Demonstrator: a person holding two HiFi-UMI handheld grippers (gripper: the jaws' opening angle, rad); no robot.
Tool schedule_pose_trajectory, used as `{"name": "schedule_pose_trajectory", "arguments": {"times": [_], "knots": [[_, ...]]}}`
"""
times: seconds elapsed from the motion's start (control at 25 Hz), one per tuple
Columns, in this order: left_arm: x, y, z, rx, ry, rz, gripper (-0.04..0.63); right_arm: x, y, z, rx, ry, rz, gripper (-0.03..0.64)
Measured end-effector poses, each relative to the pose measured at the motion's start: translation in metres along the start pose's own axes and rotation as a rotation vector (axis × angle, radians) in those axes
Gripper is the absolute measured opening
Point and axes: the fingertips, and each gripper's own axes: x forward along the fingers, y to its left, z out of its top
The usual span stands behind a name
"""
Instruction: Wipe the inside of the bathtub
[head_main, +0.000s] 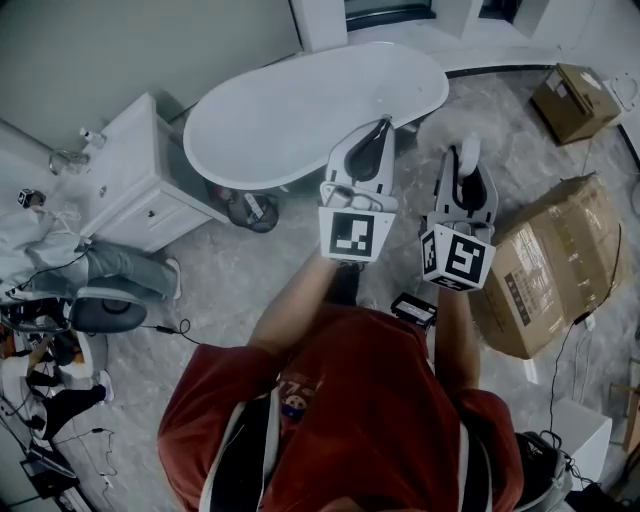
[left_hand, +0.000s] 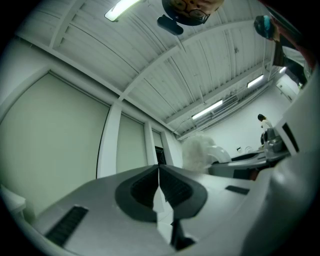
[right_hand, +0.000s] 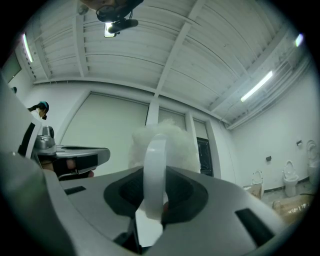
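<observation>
The white oval bathtub (head_main: 300, 110) stands on the floor ahead of me, in the upper middle of the head view. Both grippers are held up in front of my chest and point toward the ceiling. My left gripper (head_main: 382, 128) is shut, with nothing between its jaws (left_hand: 159, 172). My right gripper (head_main: 466, 150) is shut on the white handle (right_hand: 154, 170) of a brush with a fluffy white head (right_hand: 165, 142). That fluffy head (left_hand: 197, 150) also shows in the left gripper view, to the right. Neither gripper touches the tub.
A white cabinet (head_main: 140, 190) stands left of the tub, with a seated person's legs (head_main: 110, 265) and a chair (head_main: 105, 310) beside it. A large cardboard box (head_main: 545, 265) lies at the right and a smaller one (head_main: 575, 100) farther back. A small black device (head_main: 413, 310) lies on the floor.
</observation>
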Motion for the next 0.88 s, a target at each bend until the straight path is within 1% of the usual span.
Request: {"name": "schedule_pose_trajectory", "arguments": {"times": [0.2,0.44,0.64,0.88], "knots": [[0.024,0.008,-0.019,0.003,-0.004,-0.008,0.015,0.026,-0.003,-0.015,-0.005,0.001,-0.001,0.092],[0.074,0.023,-0.048,-0.005,-0.003,-0.02,0.015,0.079,-0.016,-0.037,-0.028,0.017,-0.006,0.092],[0.124,0.051,-0.08,0.003,0.003,-0.01,0.015,0.143,-0.019,-0.06,-0.043,0.025,0.003,0.092],[0.18,0.097,-0.115,0.001,0.014,0.014,0.015,0.225,-0.009,-0.085,-0.057,0.046,0.032,0.092]]}}
